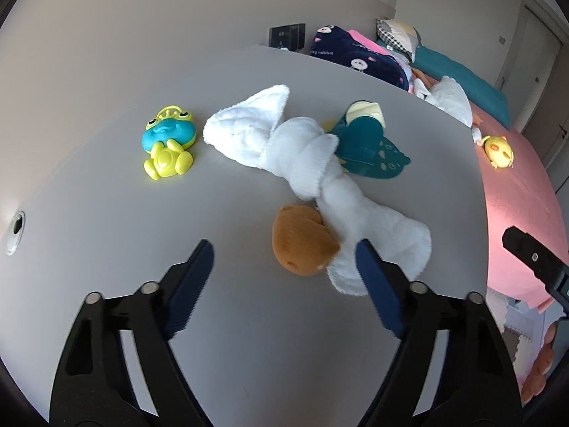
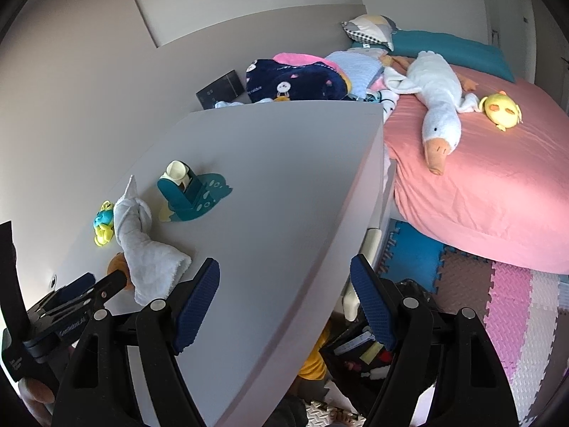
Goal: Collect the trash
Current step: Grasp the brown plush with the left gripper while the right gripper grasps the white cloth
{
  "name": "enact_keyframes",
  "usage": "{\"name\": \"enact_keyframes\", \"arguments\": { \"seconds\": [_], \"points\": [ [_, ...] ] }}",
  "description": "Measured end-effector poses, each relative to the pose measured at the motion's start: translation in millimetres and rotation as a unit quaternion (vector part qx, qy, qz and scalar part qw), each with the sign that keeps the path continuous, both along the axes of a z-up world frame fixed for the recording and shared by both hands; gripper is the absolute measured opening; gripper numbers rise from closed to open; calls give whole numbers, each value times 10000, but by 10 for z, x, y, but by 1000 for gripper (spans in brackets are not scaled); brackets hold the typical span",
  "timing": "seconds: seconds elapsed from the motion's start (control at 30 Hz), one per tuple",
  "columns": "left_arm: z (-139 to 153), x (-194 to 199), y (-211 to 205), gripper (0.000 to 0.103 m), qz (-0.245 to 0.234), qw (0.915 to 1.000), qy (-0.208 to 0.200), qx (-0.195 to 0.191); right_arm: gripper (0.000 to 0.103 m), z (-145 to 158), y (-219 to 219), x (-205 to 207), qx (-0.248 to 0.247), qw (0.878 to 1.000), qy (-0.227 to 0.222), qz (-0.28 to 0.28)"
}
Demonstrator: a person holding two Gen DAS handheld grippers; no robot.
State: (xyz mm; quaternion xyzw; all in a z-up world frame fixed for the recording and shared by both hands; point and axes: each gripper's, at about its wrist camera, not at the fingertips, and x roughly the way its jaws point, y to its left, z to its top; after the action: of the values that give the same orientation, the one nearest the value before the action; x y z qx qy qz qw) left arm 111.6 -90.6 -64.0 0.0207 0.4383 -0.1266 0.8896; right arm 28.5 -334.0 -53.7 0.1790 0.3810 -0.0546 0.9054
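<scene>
A small brown lump [image 1: 302, 243], soft-looking, lies on the grey table [image 1: 106, 178] against a twisted white towel [image 1: 306, 163]. My left gripper [image 1: 284, 267] is open just short of it, the lump nearer the right finger. In the right wrist view the lump [image 2: 117, 262] is mostly hidden behind the towel [image 2: 142, 242] and the left gripper [image 2: 106, 281]. My right gripper [image 2: 284, 284] is open and empty over the table's near right edge [image 2: 341, 249].
A yellow and blue frog toy [image 1: 169, 142] and a teal dinosaur-shaped holder [image 1: 366, 142] lie on the table. A black bin with trash [image 2: 373, 338] stands on the floor beside the table. A pink bed [image 2: 480, 185] with a plush goose [image 2: 439, 106] is at right.
</scene>
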Motion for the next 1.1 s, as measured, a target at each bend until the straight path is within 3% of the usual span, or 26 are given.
{"name": "enact_keyframes", "arguments": {
  "seconds": [0.43, 0.7, 1.1],
  "points": [
    [-122, 215, 85, 39, -149, 9997, 31, -182, 76, 5, 267, 203, -152, 9994, 19, 320],
    [-37, 249, 317, 39, 88, 9998, -146, -113, 76, 1, 602, 430, -215, 9977, 49, 645],
    [2, 335, 898, 39, 887, 9959, -186, 25, 76, -35, 1158, 792, -139, 9931, 99, 1159]
  ]
}}
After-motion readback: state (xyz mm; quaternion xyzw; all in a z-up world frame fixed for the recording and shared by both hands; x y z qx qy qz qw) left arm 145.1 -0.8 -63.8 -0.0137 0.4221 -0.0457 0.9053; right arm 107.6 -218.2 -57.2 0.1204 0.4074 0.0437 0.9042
